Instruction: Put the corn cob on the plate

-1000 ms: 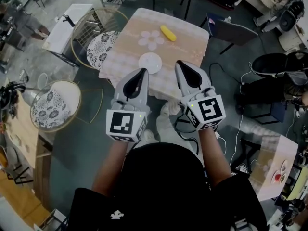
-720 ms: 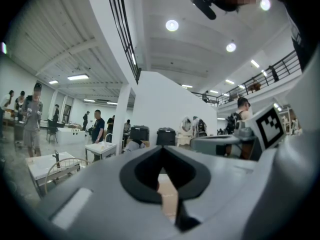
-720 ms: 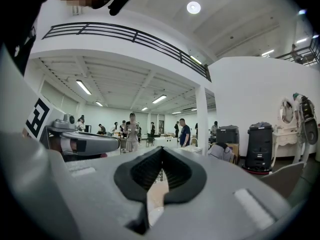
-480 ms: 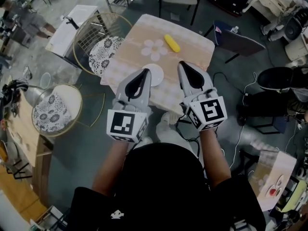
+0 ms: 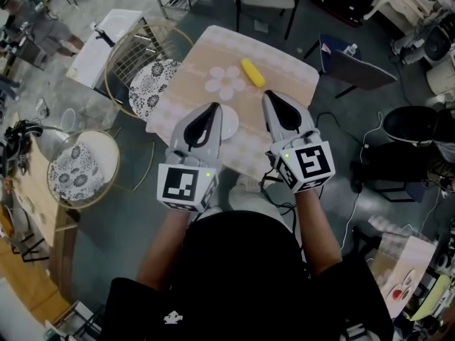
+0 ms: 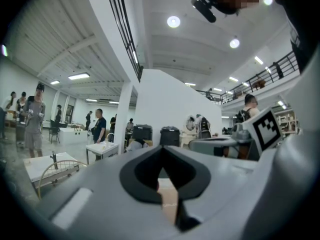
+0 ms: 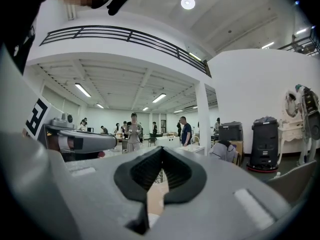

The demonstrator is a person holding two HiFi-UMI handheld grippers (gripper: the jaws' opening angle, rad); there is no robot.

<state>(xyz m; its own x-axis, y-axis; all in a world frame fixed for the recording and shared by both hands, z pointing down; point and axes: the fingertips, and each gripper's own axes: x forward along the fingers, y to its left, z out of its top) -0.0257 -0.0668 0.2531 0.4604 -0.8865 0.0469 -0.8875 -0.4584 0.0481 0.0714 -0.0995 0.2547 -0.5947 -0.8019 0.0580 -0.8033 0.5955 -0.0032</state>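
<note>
Task not yet begun. The corn cob (image 5: 252,72) lies untouched towards the far side of the table (image 5: 288,73); the plate (image 5: 229,123) waits near its near edge. Left gripper (image 5: 211,106) and right gripper (image 5: 269,94) (both clenched on nothing) hover above that near edge.

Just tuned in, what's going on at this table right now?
A person holds a gripper in each hand, both aimed toward a small table. The left gripper and right gripper have their jaws together with nothing between them. The yellow corn cob lies untouched on the table's far part. The white plate sits nearer, empty, partly hidden behind the left gripper. Nothing is picked up yet.
</note>
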